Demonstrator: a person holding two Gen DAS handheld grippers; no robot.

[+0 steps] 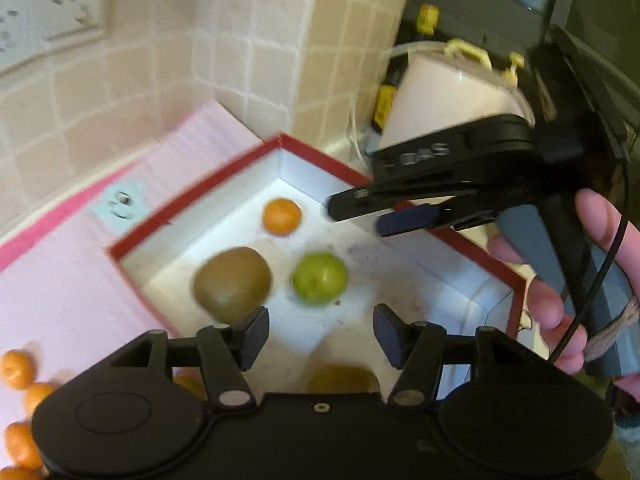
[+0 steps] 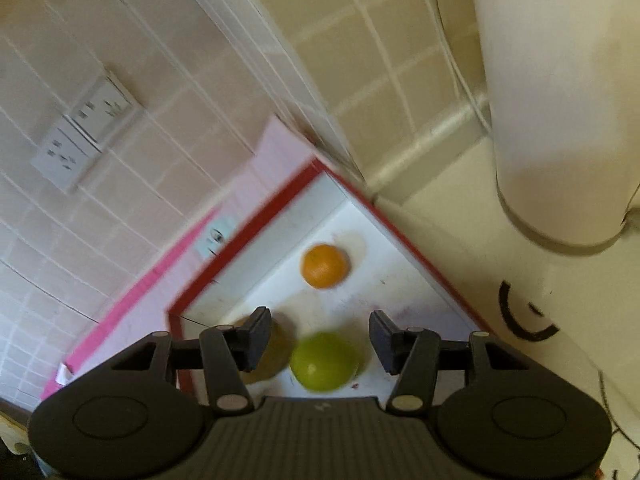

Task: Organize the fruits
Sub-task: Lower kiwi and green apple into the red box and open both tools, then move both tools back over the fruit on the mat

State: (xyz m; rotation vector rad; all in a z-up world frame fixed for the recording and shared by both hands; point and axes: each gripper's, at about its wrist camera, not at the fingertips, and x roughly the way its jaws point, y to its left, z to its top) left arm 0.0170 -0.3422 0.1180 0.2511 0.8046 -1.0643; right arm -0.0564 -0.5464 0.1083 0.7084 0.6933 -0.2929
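Red-rimmed box [image 2: 256, 236], green fruit [image 2: 323, 361] beneath right gripper [image 2: 319, 340]

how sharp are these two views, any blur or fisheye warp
Left wrist view: motion blur smears the kiwi, green fruit and wall tiles; the left gripper stays sharper. Right wrist view: similar smear on the red box rim and orange; tile lines bow toward the dark corners.

White kettle [image 2: 556, 112] near the tiled wall [image 2: 160, 60]; wall sockets [image 2: 86, 132] (two plates); pink mat [image 1: 72, 280]
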